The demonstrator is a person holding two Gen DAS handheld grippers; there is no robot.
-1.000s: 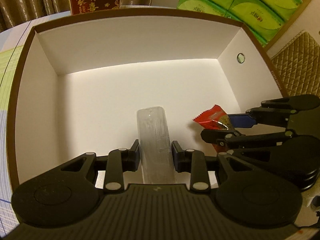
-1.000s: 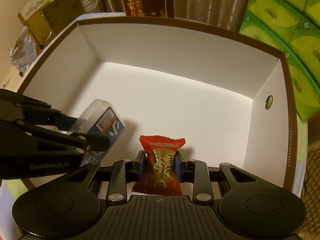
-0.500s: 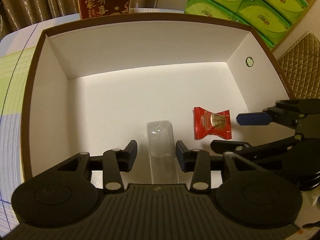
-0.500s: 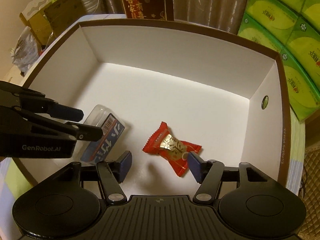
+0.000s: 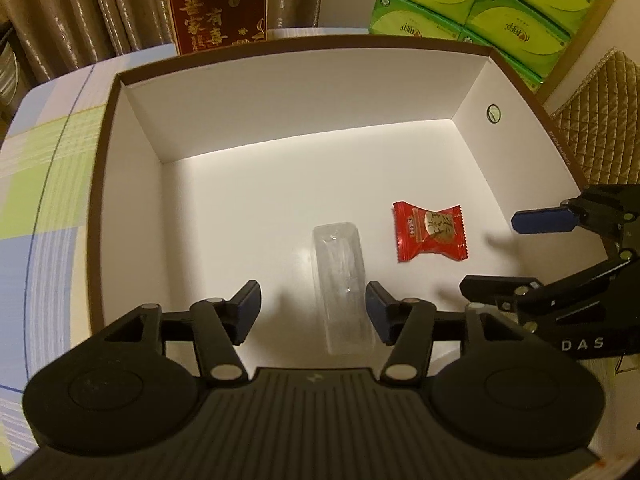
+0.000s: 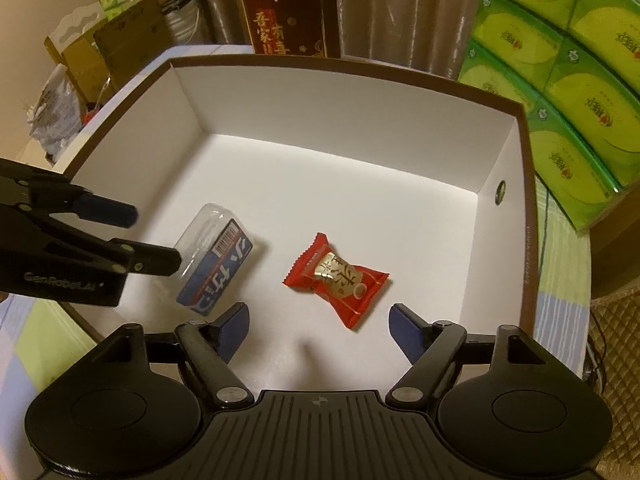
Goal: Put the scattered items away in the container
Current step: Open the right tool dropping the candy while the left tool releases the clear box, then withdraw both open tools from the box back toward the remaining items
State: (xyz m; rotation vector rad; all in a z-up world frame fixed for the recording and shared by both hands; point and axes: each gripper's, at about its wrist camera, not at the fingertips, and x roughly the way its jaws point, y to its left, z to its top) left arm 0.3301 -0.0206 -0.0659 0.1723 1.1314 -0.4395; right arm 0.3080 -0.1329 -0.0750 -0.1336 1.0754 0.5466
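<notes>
Your white box (image 5: 132, 184) now holds both items near its front wall: the clear plastic case (image 5: 343, 286) left, the red candy (image 5: 430, 232) right. Your left gripper (image 5: 314, 312) and right gripper (image 6: 320, 330) have just been opening, nothing clamped; lift each straight up so no finger drags an item out.

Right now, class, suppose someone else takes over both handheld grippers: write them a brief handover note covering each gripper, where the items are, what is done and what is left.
Left gripper: open, jaws just opened; the clear plastic case with the blue label lies between its pads, released, on the box floor.
Right gripper: open, jaws just opened, holding nothing; the red foil-wrapped candy lies flat just ahead of its fingertips.
Both items are inside the white cardboard box with the brown rim, side by side, apart.
Done: these two drops.
Left: lift both grippers clear; no other scattered items show in these views, so check around the box.
</notes>
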